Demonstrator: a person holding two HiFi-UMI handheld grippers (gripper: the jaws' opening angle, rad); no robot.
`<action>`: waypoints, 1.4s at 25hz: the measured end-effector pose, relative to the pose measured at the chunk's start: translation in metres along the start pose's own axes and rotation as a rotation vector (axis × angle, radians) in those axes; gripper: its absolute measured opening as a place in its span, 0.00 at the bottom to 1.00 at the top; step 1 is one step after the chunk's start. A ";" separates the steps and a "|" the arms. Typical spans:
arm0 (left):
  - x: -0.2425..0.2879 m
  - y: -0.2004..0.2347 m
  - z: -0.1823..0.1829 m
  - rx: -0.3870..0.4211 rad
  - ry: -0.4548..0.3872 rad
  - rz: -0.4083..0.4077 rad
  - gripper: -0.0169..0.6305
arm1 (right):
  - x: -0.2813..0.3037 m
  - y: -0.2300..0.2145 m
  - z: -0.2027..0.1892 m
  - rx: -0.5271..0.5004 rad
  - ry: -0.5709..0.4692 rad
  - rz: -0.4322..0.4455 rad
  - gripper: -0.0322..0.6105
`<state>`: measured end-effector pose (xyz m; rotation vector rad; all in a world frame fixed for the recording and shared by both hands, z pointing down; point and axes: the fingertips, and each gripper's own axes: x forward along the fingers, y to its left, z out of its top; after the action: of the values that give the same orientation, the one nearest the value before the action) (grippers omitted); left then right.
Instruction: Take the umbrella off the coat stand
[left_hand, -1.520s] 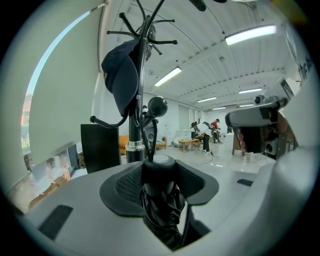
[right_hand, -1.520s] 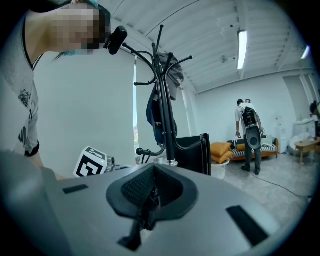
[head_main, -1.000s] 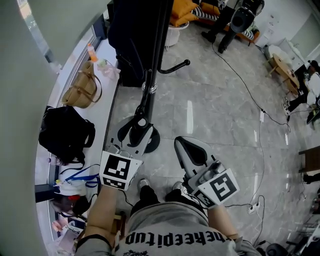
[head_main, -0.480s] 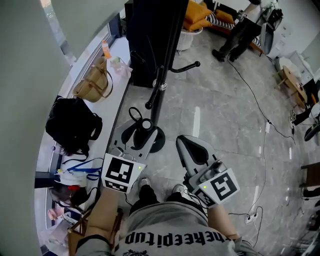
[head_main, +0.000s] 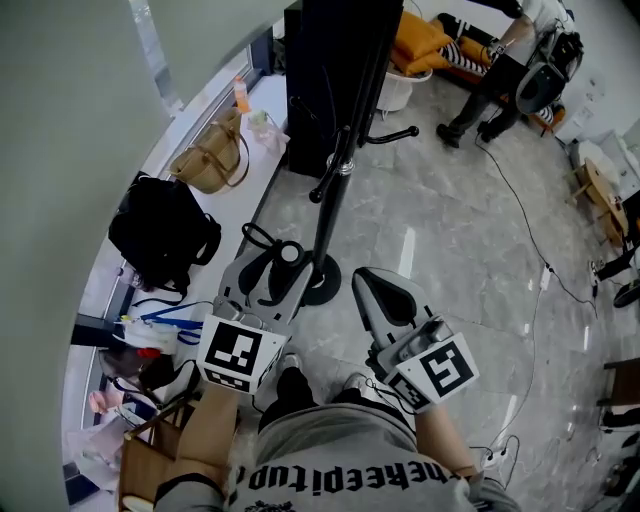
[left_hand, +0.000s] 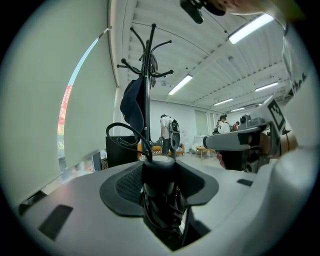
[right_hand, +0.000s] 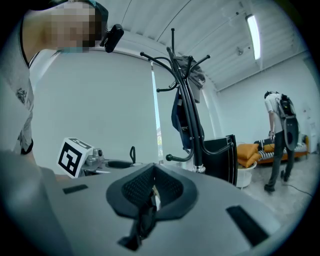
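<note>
A folded black umbrella (head_main: 290, 254) with a round end cap and a strap loop (head_main: 256, 236) sits between the pads of my left gripper (head_main: 270, 274), which is shut on it. In the left gripper view the umbrella (left_hand: 161, 202) fills the gap of that gripper (left_hand: 159, 172). The black coat stand (head_main: 334, 205) rises just right of it, apart from the umbrella, and its round base (head_main: 325, 290) is on the floor. A dark blue item (left_hand: 132, 100) hangs from the stand (left_hand: 146, 75). My right gripper (head_main: 378, 292) hovers to the right, shut and empty, with the stand (right_hand: 189, 105) ahead of it (right_hand: 152, 187).
A black bag (head_main: 160, 235) and a tan handbag (head_main: 210, 160) lie on the ledge at left. A black panel (head_main: 325, 70) stands behind the coat stand. A person (head_main: 500, 70) stands at the far right, and a cable (head_main: 530, 230) runs across the marble floor.
My left gripper, with the umbrella in it, has drawn back from the coat stand's pole, which now stands clear to its right. The right gripper has barely shifted.
</note>
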<state>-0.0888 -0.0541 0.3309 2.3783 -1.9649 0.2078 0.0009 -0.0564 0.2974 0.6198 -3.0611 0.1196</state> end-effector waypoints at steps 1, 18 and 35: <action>-0.005 0.000 0.001 0.000 -0.003 0.012 0.34 | 0.000 0.003 0.000 -0.001 0.000 0.009 0.07; -0.097 0.010 0.012 -0.022 -0.037 0.256 0.34 | 0.013 0.064 0.003 -0.011 -0.013 0.241 0.07; -0.133 0.006 0.025 -0.049 -0.076 0.369 0.33 | 0.015 0.078 0.004 -0.010 -0.012 0.334 0.07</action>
<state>-0.1174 0.0708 0.2877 2.0029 -2.4009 0.0810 -0.0430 0.0087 0.2880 0.1044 -3.1446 0.1040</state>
